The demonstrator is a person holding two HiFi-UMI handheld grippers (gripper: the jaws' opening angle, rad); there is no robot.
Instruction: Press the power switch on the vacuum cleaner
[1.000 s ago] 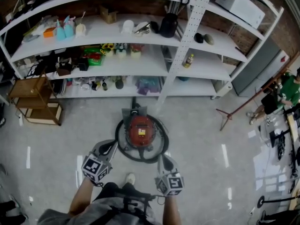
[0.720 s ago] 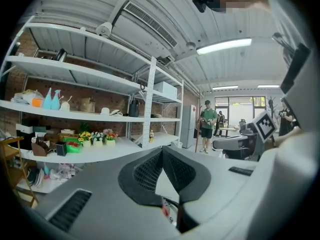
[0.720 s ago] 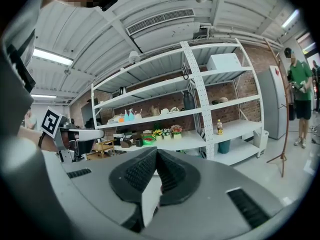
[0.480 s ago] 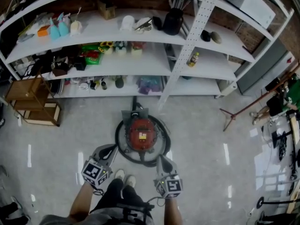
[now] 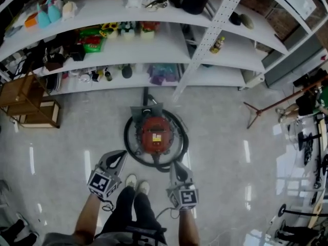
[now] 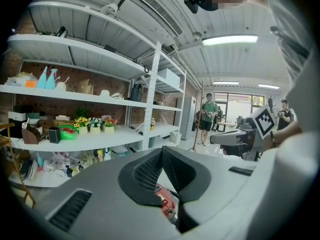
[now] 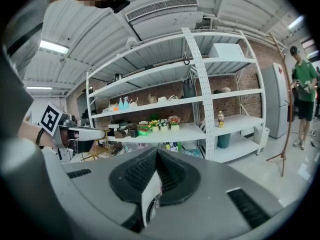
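Observation:
The vacuum cleaner [image 5: 156, 135] is a round red canister on the floor, ringed by its black hose [image 5: 129, 146], with a grey head on its far side. My left gripper [image 5: 121, 154] hangs just left of the hose ring and is shut on nothing. My right gripper [image 5: 176, 164] is at the ring's near right edge, also shut and empty. In the left gripper view the jaws [image 6: 162, 151] meet at their tips, and a bit of the red vacuum [image 6: 164, 200] shows beneath them. The right gripper view has its jaws [image 7: 156, 152] closed, pointing at the shelves.
White shelving [image 5: 169, 45] full of small items runs behind the vacuum. A wooden crate stand [image 5: 28, 104] is at the left and a red-brown tripod [image 5: 269, 111] at the right. My shoes [image 5: 136, 181] are just behind the hose. A person in green [image 7: 303, 86] stands far right.
The person has stepped forward, so the vacuum now lies nearer to both grippers. Both feet have come together behind the hose. Both grippers stay shut.

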